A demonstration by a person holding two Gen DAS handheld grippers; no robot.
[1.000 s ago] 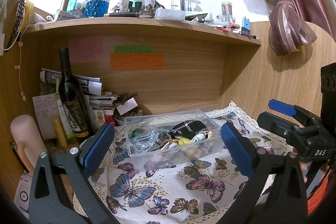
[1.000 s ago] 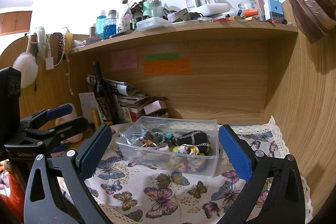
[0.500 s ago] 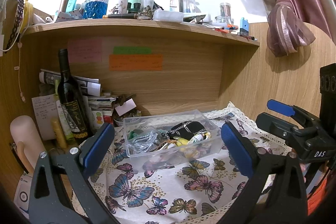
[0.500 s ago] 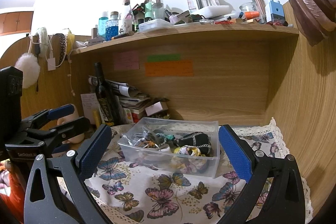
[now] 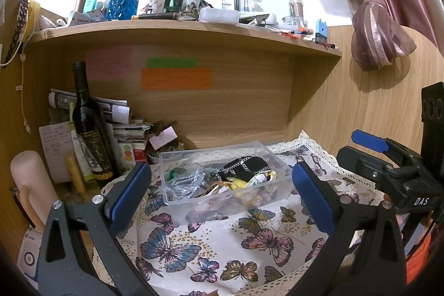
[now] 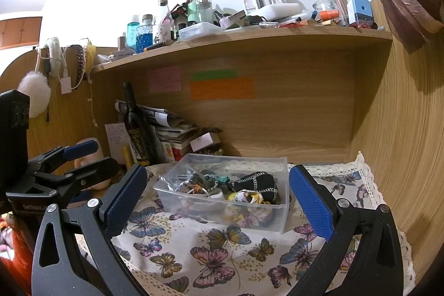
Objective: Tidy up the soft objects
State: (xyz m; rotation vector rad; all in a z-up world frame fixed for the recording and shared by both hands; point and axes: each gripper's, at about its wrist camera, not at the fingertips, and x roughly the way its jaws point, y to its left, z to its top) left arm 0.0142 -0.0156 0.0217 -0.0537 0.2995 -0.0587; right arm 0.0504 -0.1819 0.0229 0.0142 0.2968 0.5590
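Observation:
A clear plastic box (image 5: 274,181) (image 6: 280,218) stands on a butterfly-print cloth (image 5: 211,246) (image 6: 199,254). It holds soft hair ties: a black scrunchie with white chain print (image 5: 247,165) (image 6: 258,183), a yellow patterned one (image 5: 260,179) (image 6: 245,196), a grey-silver one (image 5: 186,182) and teal pieces (image 6: 222,179). My left gripper (image 5: 219,190) is open and empty, held in front of the box. My right gripper (image 6: 219,193) is also open and empty, in front of the box. Each gripper shows at the edge of the other's view.
A dark wine bottle (image 5: 91,129) (image 6: 137,129), stacked papers (image 5: 122,126) and a pale cylinder (image 5: 30,179) stand at the left under a wooden shelf (image 5: 194,32) crowded with bottles. A wood wall (image 6: 402,157) closes the right side. A tied curtain (image 5: 380,27) hangs above right.
Both views have shifted only slightly; the box sits a touch lower and nearer. Both grippers stay open and empty.

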